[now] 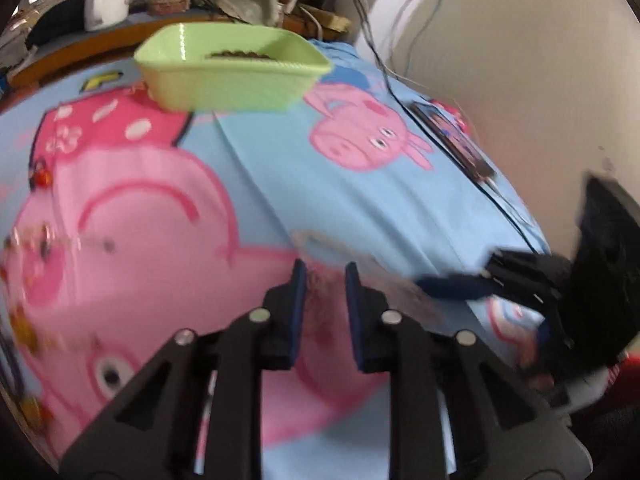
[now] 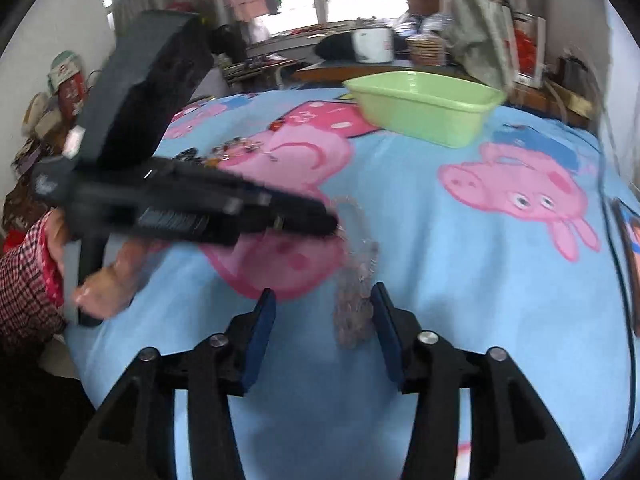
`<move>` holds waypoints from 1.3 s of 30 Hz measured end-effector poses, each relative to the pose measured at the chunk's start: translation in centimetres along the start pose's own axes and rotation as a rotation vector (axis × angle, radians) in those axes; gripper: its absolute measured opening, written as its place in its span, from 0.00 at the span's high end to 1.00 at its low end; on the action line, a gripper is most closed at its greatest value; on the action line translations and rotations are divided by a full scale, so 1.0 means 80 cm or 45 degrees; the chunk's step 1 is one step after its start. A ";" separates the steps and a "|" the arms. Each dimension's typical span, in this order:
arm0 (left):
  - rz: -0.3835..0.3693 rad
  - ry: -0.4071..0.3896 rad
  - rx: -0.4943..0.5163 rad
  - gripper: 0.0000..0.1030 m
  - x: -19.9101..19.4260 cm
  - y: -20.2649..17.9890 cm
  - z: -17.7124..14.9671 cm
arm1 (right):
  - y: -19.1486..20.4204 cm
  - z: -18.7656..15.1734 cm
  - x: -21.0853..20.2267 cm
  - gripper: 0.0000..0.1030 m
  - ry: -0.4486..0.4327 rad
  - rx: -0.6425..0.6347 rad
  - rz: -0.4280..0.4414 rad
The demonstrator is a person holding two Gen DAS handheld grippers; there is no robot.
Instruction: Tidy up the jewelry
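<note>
A light-blue cloth printed with pink cartoon pigs (image 1: 280, 184) covers the work surface. At its far side stands a pale-green rectangular plastic tub (image 1: 224, 88); something dark and beaded (image 1: 236, 55) shows just above the tub's near rim.

The task's thing, a pale beaded chain (image 2: 354, 308), is badly blurred. In the right wrist view it runs from the tip of the left gripper (image 2: 330, 224) down toward the camera. Its lower end sits between the 2 fingers of the right gripper (image 2: 323, 290), closer to the right-hand pad.

The right fingers (image 2: 260, 324) stand well apart and do not press on the chain.

In the left wrist view the left fingers (image 1: 298, 280) are close together, with a narrow gap filled by a reddish blur that looks like part of the chain. I cannot tell whether the pads press on it.

A hand (image 2: 108, 280) in a red-and-white checked sleeve (image 2: 24, 280) holds the left gripper's handle.

More small jewelry pieces (image 2: 236, 148) lie scattered on the cloth beyond the left gripper, well apart from the tub. A black cable (image 2: 616, 240) trails along the cloth's right edge. Behind the tub, a white pot (image 1: 106, 2) stands among clutter.
</note>
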State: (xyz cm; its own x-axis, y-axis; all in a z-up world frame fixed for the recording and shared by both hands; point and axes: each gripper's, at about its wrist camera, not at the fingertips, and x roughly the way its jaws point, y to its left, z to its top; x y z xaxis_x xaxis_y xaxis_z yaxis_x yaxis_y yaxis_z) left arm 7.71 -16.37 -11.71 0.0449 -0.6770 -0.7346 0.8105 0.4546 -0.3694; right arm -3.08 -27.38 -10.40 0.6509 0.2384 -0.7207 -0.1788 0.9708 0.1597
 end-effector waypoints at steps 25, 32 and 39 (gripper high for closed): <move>0.218 -0.052 0.226 0.45 -0.096 -0.062 -0.136 | 0.009 0.003 -0.017 0.68 -0.040 0.025 0.195; 0.290 -0.034 0.282 0.45 -0.085 -0.071 -0.148 | 0.024 0.044 0.039 0.97 0.065 -0.043 0.230; 0.305 -0.053 0.282 0.53 -0.086 -0.064 -0.145 | 0.044 0.014 0.028 1.00 0.171 -0.111 0.478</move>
State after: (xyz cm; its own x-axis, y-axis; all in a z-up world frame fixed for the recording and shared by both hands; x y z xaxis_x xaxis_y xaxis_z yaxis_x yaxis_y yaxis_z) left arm -3.56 -7.32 -11.40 0.2696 -0.5913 -0.7601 0.8811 0.4700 -0.0531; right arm -1.40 -23.40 -10.70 0.4273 0.5651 -0.7057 -0.4512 0.8097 0.3752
